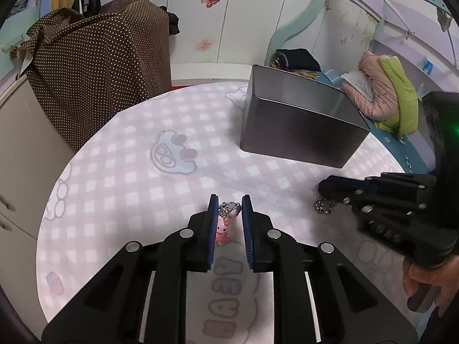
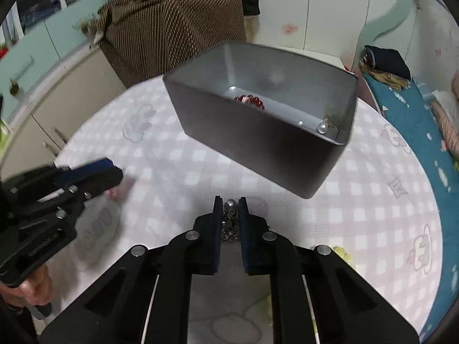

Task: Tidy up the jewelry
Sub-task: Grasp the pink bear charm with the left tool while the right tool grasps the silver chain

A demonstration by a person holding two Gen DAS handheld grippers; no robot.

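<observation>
Left tool (image 1: 228, 210) straddled a charm (image 1: 223, 230), unclosed; right tool (image 2: 230, 213) pinched a chain (image 2: 230, 226), bound for the tin (image 2: 258, 143) mid-table.

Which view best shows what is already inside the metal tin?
The right wrist view. It looks down over the rim of the metal tin and shows red beads and a silver bead on its floor. The left wrist view shows only the tin's outer walls and part of an inner wall, no contents.
</observation>
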